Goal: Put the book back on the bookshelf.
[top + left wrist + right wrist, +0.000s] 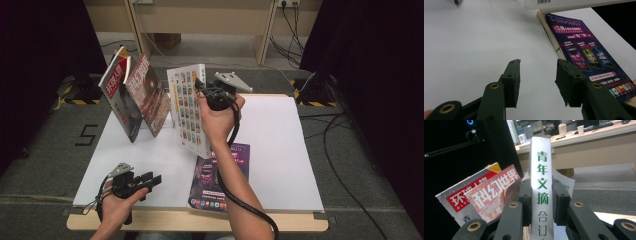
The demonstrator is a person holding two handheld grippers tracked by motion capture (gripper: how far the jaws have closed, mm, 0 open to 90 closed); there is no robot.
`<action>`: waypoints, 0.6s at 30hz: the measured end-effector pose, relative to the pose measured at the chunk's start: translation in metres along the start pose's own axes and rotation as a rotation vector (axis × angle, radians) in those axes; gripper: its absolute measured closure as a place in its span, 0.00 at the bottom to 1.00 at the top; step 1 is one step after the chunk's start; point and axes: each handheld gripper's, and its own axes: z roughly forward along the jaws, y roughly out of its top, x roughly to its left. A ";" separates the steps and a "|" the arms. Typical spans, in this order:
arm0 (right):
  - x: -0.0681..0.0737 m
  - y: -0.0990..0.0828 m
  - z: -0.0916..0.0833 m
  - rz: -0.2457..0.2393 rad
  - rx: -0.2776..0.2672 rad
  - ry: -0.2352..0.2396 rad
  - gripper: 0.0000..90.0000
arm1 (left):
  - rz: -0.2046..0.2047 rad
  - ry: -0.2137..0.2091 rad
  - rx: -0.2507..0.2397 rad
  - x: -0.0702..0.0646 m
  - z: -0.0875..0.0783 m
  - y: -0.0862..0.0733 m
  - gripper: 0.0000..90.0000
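Note:
A thick white book (187, 107) stands upright over the middle of the white table (280, 150). My right gripper (200, 90) is shut on its spine from the right. In the right gripper view the jaws of the right gripper (541, 185) press both sides of the spine (541, 157), which bears green characters. Two magazines lean together at the back left, a red-and-white one (117, 95) (456, 200) and a reddish-brown one (147, 92) (496, 195). A purple magazine (205, 185) (584, 50) lies flat near the front edge. My left gripper (152, 180) (537, 65) rests open and empty at the front left.
Black curtains close in both sides. Cables (340, 165) trail over the grey floor at the right, and a "5" mark (85, 135) sits on the floor at the left. Wooden furniture legs (262, 45) stand behind the table. Bare white table surface (474, 37) lies ahead of the left gripper.

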 end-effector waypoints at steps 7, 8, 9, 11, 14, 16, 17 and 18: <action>0.007 0.000 -0.004 0.014 0.002 0.030 0.82 | 0.001 0.001 0.000 0.000 0.000 0.000 0.60; 0.008 0.000 -0.004 0.017 0.003 0.033 0.82 | 0.002 0.000 -0.002 0.000 0.000 0.000 0.60; 0.008 0.000 -0.004 0.017 0.004 0.037 0.82 | 0.003 0.000 -0.001 0.000 0.000 0.000 0.60; 0.010 0.000 -0.003 0.021 0.006 0.043 0.82 | 0.002 0.000 -0.001 0.000 0.000 0.000 0.60; 0.013 0.002 -0.001 0.016 0.004 0.048 0.82 | 0.004 -0.003 0.000 0.000 0.000 0.000 0.60; 0.012 0.004 0.002 0.019 0.002 0.046 0.82 | 0.005 -0.004 0.001 0.000 0.000 0.000 0.60; 0.012 0.005 0.004 0.017 -0.002 0.043 0.82 | 0.005 -0.005 0.001 0.000 0.000 0.000 0.60; 0.012 0.005 0.005 0.011 -0.004 0.040 0.82 | 0.004 -0.004 0.001 0.000 0.001 0.000 0.60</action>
